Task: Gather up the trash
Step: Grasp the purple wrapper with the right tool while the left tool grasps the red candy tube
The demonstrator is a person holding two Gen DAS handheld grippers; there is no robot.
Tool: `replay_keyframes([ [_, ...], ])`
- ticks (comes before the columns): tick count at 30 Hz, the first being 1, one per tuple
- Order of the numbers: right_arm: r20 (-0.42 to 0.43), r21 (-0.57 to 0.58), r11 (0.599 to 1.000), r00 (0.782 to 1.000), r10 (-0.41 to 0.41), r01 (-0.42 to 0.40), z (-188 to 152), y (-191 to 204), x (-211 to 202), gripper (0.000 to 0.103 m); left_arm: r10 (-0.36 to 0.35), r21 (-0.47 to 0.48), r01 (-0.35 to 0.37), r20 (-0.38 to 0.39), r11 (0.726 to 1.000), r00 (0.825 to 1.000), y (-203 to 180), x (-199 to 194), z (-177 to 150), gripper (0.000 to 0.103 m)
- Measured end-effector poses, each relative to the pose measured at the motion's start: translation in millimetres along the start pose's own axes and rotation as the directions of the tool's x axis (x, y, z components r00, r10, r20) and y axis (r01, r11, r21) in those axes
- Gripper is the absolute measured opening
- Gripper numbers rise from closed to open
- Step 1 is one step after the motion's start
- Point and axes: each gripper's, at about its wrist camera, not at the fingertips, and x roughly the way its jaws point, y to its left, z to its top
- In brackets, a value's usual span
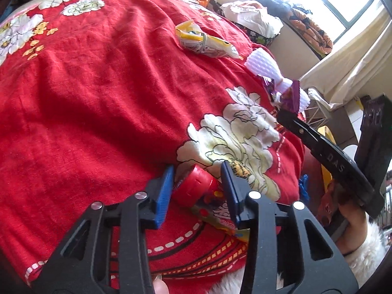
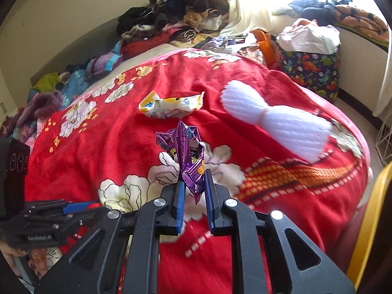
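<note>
On the red flowered blanket [image 1: 98, 98], my left gripper [image 1: 198, 183] has its blue pads closed on the red cap of a colourful pouch [image 1: 193, 187]. The same gripper shows at the lower left of the right wrist view [image 2: 80, 207]. My right gripper [image 2: 194, 189] is shut on a crumpled purple foil wrapper [image 2: 189, 156] and holds it upright above the blanket [image 2: 110, 147]. That wrapper [image 1: 291, 96] also appears at the right of the left wrist view. A yellow-white wrapper [image 2: 171, 106] [image 1: 205, 41] and a white foam net sleeve [image 2: 272, 120] [image 1: 259, 65] lie further back.
A dinosaur-print bin [image 2: 311, 73] with white cloth on top stands beyond the bed's right edge. Piled clothes [image 2: 176, 17] line the far side by the wall. A yellow frame [image 2: 367, 220] rises at the right, close to the bed. A sleeve shows at the lower right [image 1: 362, 252].
</note>
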Motion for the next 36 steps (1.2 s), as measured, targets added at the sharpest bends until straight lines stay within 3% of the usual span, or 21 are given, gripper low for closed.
replay_keyframes([
  [4, 0.026, 0.026, 1.000, 1.000, -0.006, 0.006, -2, -6, -16, 0.014, -0.029, 0.018, 0.029, 0.005, 0.999, 1.000, -7, -2, 2, 0.009],
  [9, 0.065, 0.030, 1.000, 0.998, -0.008, 0.006, 1, -9, -35, 0.014, -0.045, 0.030, 0.045, -0.009, 0.999, 0.999, -13, -1, 4, 0.008],
  [11, 0.080, 0.033, 0.999, 0.997, -0.006, 0.003, 3, -9, -42, 0.014, -0.051, 0.006, 0.051, -0.006, 0.999, 0.999, -9, -5, 5, 0.018],
  [12, 0.086, 0.036, 0.999, 0.996, -0.004, 0.001, 3, -10, -45, 0.014, -0.044, 0.008, 0.044, -0.007, 0.999, 0.999, -9, -8, 6, 0.029],
  [16, 0.105, 0.045, 0.999, 0.994, -0.007, 0.003, 3, -13, -58, 0.014, -0.027, 0.009, 0.027, -0.001, 1.000, 1.000, -11, -28, 3, 0.043],
  [25, 0.169, 0.093, 0.995, 0.984, -0.063, 0.048, 0, -31, -93, 0.014, -0.113, -0.076, 0.102, -0.163, 0.992, 0.980, -15, -4, -12, 0.043],
  [36, 0.207, 0.199, 0.971, 0.963, -0.173, 0.132, -12, -74, -128, 0.014, -0.133, -0.118, 0.115, -0.154, 0.986, 0.979, -26, 24, -4, 0.039],
])
